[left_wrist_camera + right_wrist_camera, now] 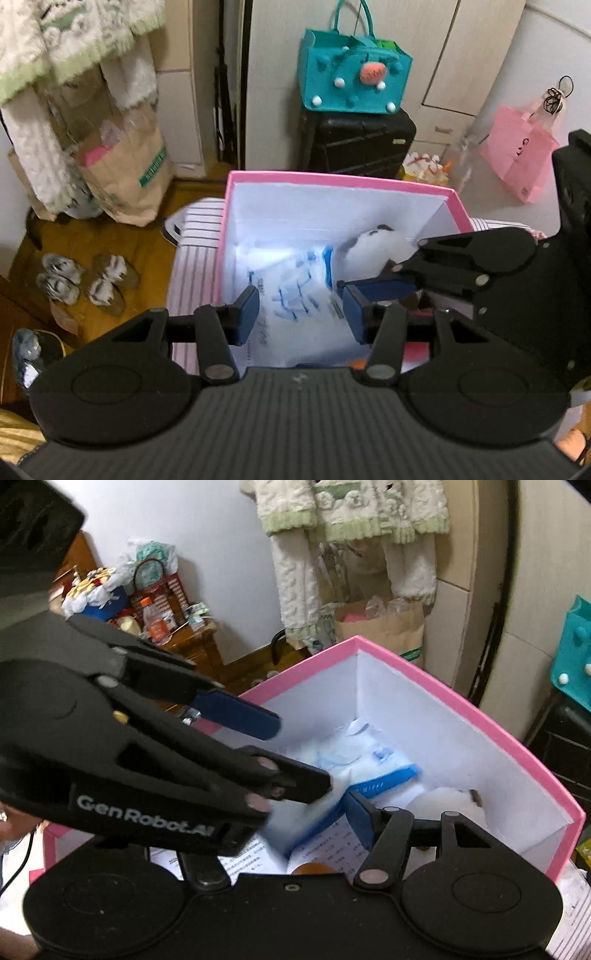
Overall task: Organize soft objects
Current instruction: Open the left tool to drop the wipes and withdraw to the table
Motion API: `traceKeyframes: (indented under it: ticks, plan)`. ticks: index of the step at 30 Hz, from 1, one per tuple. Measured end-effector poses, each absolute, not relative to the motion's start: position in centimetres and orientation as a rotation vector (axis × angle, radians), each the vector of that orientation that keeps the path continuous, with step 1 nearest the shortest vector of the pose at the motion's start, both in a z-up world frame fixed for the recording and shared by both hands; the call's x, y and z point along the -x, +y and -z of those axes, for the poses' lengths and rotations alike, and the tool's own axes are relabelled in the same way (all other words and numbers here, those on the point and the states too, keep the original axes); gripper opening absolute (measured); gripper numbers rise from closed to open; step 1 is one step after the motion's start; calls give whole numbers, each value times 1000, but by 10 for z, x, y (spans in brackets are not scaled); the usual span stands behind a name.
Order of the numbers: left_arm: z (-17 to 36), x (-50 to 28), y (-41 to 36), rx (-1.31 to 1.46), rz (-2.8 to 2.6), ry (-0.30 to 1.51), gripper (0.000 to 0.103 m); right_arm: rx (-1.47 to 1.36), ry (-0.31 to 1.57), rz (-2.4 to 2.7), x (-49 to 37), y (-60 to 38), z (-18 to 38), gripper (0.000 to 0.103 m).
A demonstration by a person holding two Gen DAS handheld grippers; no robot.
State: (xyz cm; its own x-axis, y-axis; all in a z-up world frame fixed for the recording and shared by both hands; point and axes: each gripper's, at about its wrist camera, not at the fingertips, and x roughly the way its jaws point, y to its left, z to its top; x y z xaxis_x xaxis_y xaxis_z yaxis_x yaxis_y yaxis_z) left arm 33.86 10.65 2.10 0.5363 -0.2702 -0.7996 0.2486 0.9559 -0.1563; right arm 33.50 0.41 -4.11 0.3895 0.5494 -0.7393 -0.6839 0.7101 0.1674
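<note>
A pink box (332, 179) (443, 686) with white walls stands open below both grippers. My left gripper (301, 314) (301, 755) reaches into it, its blue pads pressed on a soft white-and-blue plastic package (295, 295) (369, 771). My right gripper (291, 823) (380, 264) comes in from the right and is open. The package's blue edge lies beside its right finger (360, 823), and its left finger is hidden behind the left gripper. A white plush toy (373, 243) (450, 801) with brown patches lies in the box's right corner, outside both jaws.
Printed papers (251, 860) line the box bottom. The box rests on a striped surface (192, 266). On the wooden floor to the left are paper bags (129, 177) and slippers (88, 280). A teal felt bag (354, 74) sits on a black case (362, 144) behind.
</note>
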Motion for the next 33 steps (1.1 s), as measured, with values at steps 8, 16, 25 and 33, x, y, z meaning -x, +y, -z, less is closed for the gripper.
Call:
traceKeyframes:
  ticks: [8,16,25,33]
  plan:
    - [-39,-303,118,17,306,913,54,216,833,-767,-299,-15,24,68]
    - [-67,-253,115,-59,326,854,56,223,756,-751,-248,-40,-4,68]
    - [-93,-203,101,-139,366,841,58,229,707,-741,-189,-65,-37,68]
    - [-109,-153,84,-189,441,844,61,264,623,-727,-134,-91,-59,68]
